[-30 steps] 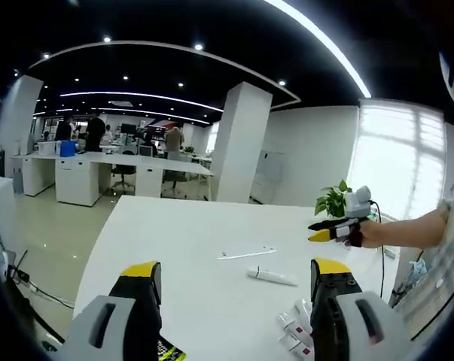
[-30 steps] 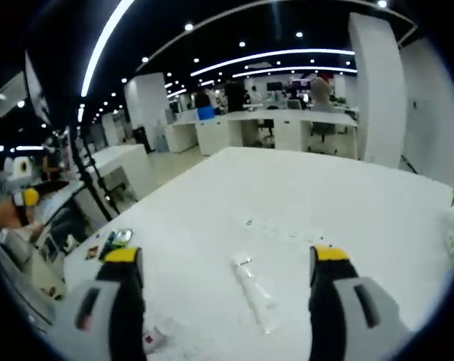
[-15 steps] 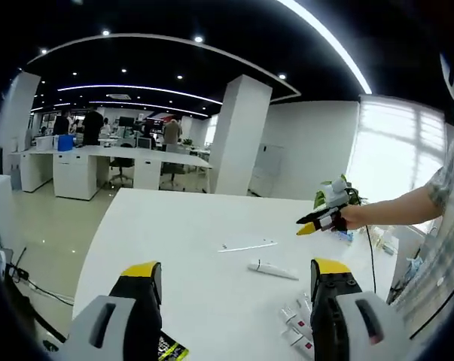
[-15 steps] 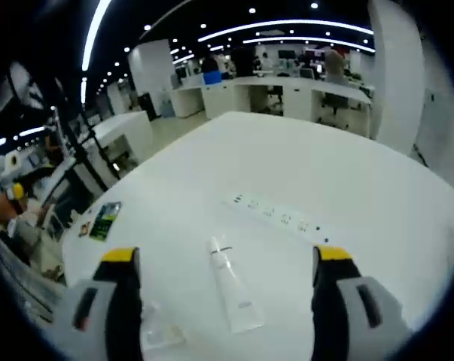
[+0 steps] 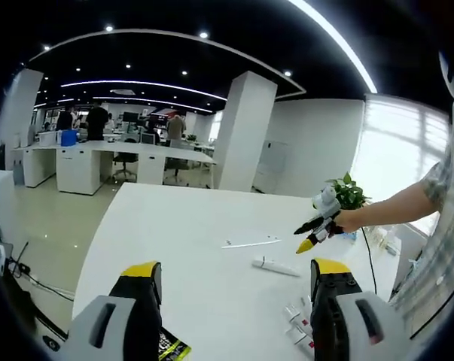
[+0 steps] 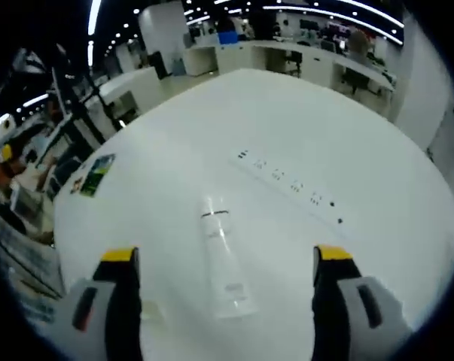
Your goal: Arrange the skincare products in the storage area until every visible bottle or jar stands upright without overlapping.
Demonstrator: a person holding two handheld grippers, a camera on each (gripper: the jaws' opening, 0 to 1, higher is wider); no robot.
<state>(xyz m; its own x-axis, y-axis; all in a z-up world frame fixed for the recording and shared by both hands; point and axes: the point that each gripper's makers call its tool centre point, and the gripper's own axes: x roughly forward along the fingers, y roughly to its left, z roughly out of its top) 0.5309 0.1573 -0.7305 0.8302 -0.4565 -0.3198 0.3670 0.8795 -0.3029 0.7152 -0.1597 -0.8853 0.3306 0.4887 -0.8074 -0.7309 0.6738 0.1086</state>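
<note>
Tabletop [image 5: 189, 226], white, carries one flat-lying tube [image 5: 275, 266] right of centre in the left gripper view and about four small tubes [image 5: 297, 325] clustered lower right. Left gripper [image 5: 238, 289] stands apart, empty. Right gripper [image 6: 228, 282], jaws apart, frames that tube [image 6: 223, 267] at lower centre; one power strip [image 6: 290, 184] lies beyond.

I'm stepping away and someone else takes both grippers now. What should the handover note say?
Left gripper: open, empty, held above the white table.
Right gripper: open, empty, hovering over the lying white tube, not touching it; in the left gripper view it hangs beyond that tube.
Things: the tube lies flat near the power strip. A cluster of small tubes lies by the left gripper's right jaw.
Done: nothing stands upright yet.
Left: grasp the white tube, stand it up, then the small ones, without overlap.
</note>
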